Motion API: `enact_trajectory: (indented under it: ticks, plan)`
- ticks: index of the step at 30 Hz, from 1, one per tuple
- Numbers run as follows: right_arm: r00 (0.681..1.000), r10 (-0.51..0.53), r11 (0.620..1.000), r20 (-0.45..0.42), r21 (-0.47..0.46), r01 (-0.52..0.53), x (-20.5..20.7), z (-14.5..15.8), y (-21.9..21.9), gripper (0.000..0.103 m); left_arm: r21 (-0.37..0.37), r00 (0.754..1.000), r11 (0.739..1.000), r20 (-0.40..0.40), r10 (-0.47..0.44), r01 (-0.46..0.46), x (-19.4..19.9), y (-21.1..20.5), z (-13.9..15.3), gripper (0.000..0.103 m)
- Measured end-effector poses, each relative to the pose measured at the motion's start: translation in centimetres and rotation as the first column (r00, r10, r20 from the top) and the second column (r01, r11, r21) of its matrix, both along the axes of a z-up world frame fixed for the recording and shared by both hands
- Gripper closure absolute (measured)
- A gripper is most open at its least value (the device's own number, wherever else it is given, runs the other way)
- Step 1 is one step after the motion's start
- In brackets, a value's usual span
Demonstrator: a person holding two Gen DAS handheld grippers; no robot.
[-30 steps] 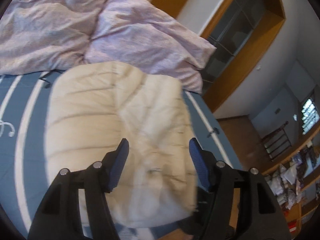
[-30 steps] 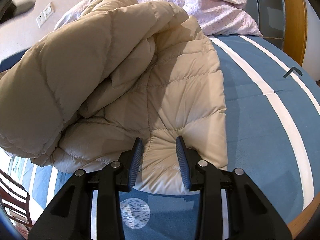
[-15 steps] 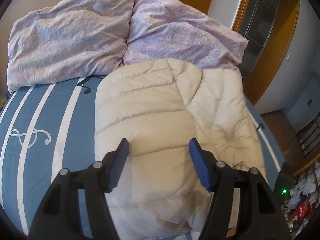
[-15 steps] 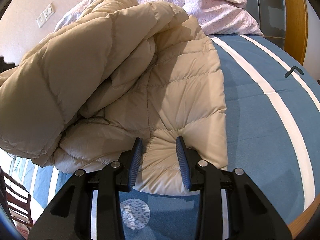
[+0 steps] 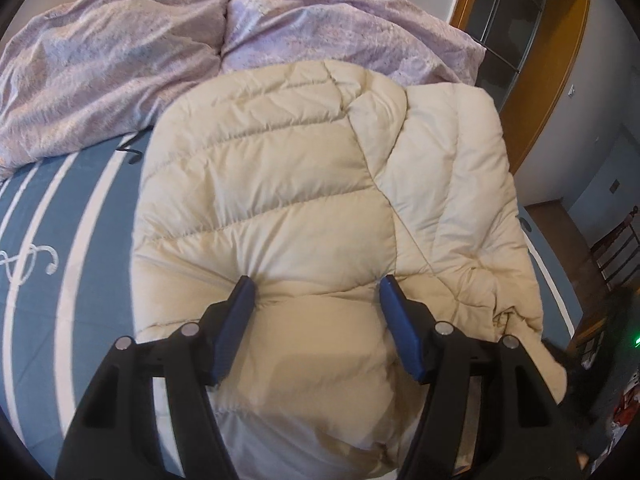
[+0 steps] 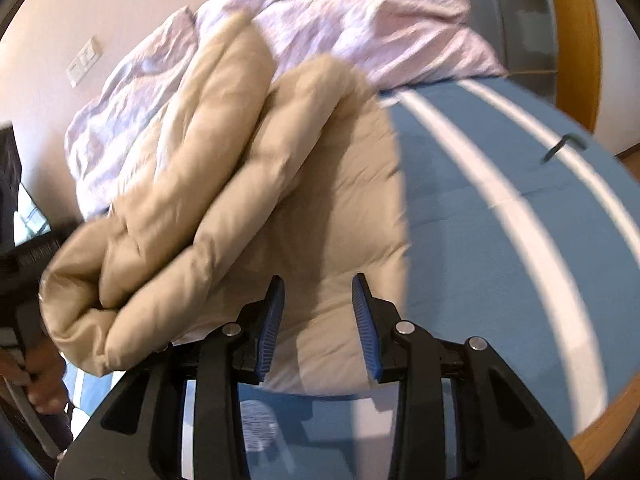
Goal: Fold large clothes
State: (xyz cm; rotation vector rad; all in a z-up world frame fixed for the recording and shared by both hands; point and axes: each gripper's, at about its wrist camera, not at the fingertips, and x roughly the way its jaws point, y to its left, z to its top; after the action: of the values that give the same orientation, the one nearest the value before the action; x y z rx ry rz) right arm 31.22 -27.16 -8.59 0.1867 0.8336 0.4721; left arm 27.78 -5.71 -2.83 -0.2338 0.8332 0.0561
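Note:
A cream quilted down coat (image 5: 280, 184) lies on the blue striped bed, folded over on itself. My left gripper (image 5: 316, 288) is wide open and presses down on the coat's near part, fabric bulging between the fingers. In the right wrist view the same coat (image 6: 224, 208) shows as a thick rolled fold lying over a flat layer. My right gripper (image 6: 318, 288) is open just above the coat's near edge, holding nothing.
Two lilac pillows (image 5: 160, 40) lie at the head of the bed. The blue sheet with white stripes (image 6: 520, 208) extends to the right. A wooden door frame (image 5: 540, 80) stands beyond. The bed's wooden edge (image 6: 608, 412) is near right.
My left gripper has swung over the coat and come down onto it. The raised fold of the coat has dropped lower. My right gripper has pulled back and tilted; its view is blurred.

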Motion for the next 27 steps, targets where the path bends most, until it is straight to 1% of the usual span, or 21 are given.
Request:
enact_trajectory:
  ticks: [3,6,9,14,17,21,24,27]
  plan:
    - [0.996,-0.081,0.996,0.04,-0.024,0.082,0.8,2.1,-2.3,0.066,-0.013,1.0,1.0,0.002,-0.003,0.003,0.5,-0.2,-0.5,0.038]
    - [0.992,-0.112,0.994,0.063,0.003,0.112,1.7,4.1,-3.5,0.066,-0.018,1.0,1.0,0.006,-0.009,0.009,1.0,-0.5,-1.0,0.038]
    - [0.99,-0.083,0.996,0.113,0.025,0.081,2.3,6.8,-2.6,0.066,-0.022,1.0,1.0,0.009,-0.012,0.013,1.5,-0.8,-1.2,0.038]
    - [0.989,0.016,0.998,0.144,0.049,-0.024,3.7,9.7,1.4,0.066,-0.029,1.0,0.999,0.014,-0.026,0.026,2.4,-1.4,-1.5,0.037]
    - [0.987,0.061,0.996,0.146,0.051,-0.069,4.8,10.5,3.9,0.066,-0.034,0.999,0.999,0.016,-0.033,0.033,2.9,-1.6,-1.7,0.037]
    - [0.986,0.081,0.995,0.148,0.039,-0.088,6.3,11.0,6.0,0.067,-0.04,0.999,0.998,0.021,-0.041,0.042,3.5,-1.9,-1.9,0.037]
    - [0.99,0.078,0.997,0.12,0.02,-0.081,8.0,10.2,6.9,0.067,-0.047,0.999,0.998,0.024,-0.048,0.049,3.9,-2.1,-2.1,0.037]
    - [0.996,0.051,0.999,0.075,0.002,-0.051,9.6,8.6,6.6,0.067,-0.052,0.998,0.997,0.034,-0.055,0.056,4.1,-2.2,-2.2,0.037]
